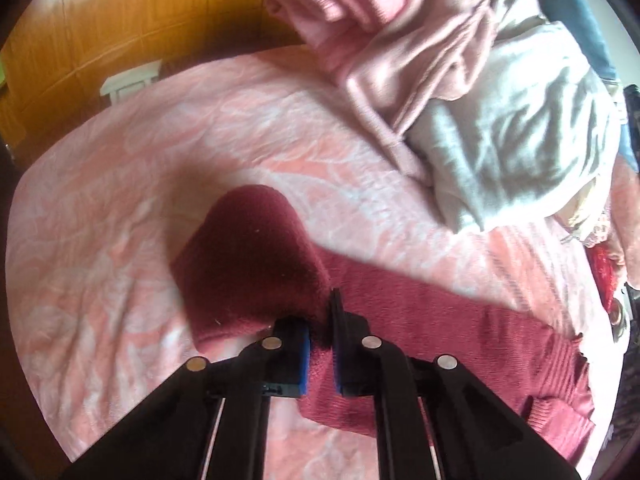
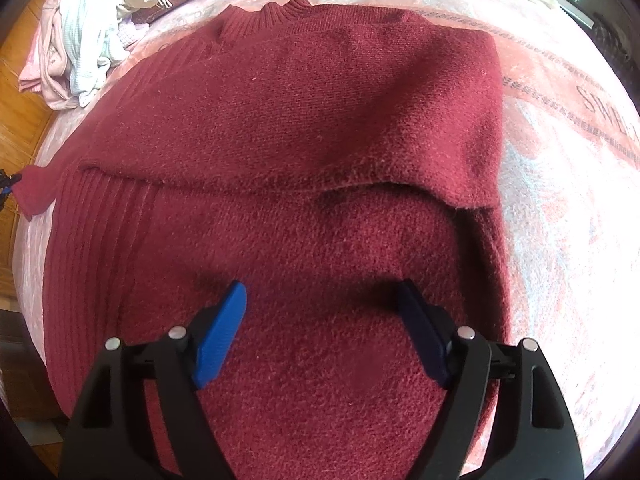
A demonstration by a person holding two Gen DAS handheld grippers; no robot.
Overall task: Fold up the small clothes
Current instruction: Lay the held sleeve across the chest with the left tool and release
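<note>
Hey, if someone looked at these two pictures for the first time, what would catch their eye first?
Probably the dark red sweater, spread over the pink patterned bedspread and filling the right wrist view beneath the open right gripper. Next, the left gripper, shut on the sweater's sleeve, which is lifted and folded over. A pile of pink and grey clothes lies further back.

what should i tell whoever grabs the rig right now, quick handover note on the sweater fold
Left tool: shut on the sleeve of the red sweater, cuff end lifted off the bedspread.
Right tool: open, above the sweater's lower body, holding nothing.
Sweater: spread on the bed, collar on the far side; the other side already folded in across the body.
Left to do: lay the held sleeve over the body, then fold the sweater up.
Pile of other clothes waits at the bed's edge.
</note>
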